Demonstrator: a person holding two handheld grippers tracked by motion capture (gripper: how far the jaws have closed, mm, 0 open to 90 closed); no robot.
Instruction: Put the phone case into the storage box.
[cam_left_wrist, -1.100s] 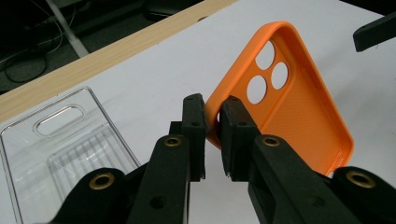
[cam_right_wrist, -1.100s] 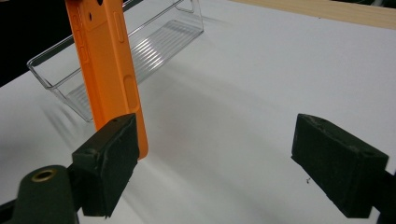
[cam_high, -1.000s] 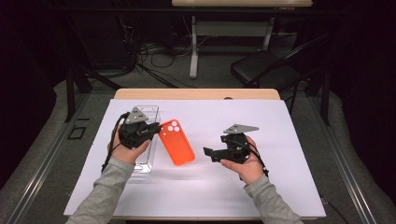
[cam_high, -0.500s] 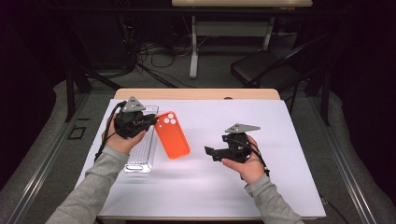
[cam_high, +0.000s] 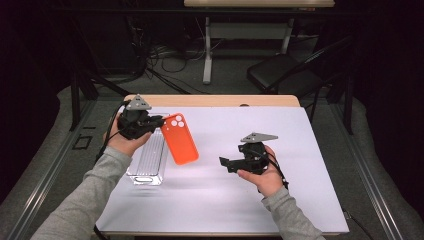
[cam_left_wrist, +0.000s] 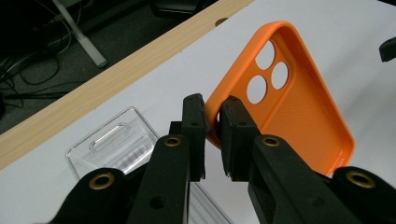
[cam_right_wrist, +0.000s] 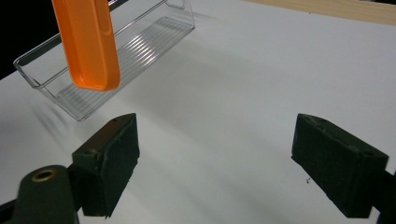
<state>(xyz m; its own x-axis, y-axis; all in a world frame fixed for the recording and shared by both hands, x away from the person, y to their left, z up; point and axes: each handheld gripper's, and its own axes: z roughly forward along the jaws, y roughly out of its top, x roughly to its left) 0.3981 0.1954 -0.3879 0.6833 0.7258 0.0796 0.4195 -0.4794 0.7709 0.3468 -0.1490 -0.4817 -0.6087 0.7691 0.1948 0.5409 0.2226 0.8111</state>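
Lifted since the earlier frame: the orange phone case (cam_high: 179, 138) was lying flat on the white table (cam_high: 235, 200) beside the clear tray (cam_high: 148, 159), and now it hangs in the air, tilted, its camera-hole end pinched and its far end pointing down toward the table's middle. Left gripper (cam_high: 159, 121) has risen and drifted toward the far left part of the table, away from the person; in the left gripper view its jaws are clamped tight on the rim of the case (cam_left_wrist: 299, 100) at the corner next to the three holes. Right gripper (cam_high: 223, 163) has not moved, resting low over the table at the right with jaws spread wide and nothing between them, as the right gripper view confirms. That view also shows the case (cam_right_wrist: 88, 44) hanging just in front of the tray (cam_right_wrist: 130, 51), not inside it. Progress, as I judge it: pick-up is done, grip looks firm, case is clear of the table. Left to do is probably carrying it over the tray and setting it in, or passing it to the right gripper; can't tell which. Tray sits empty on the table, under and just left of the case.
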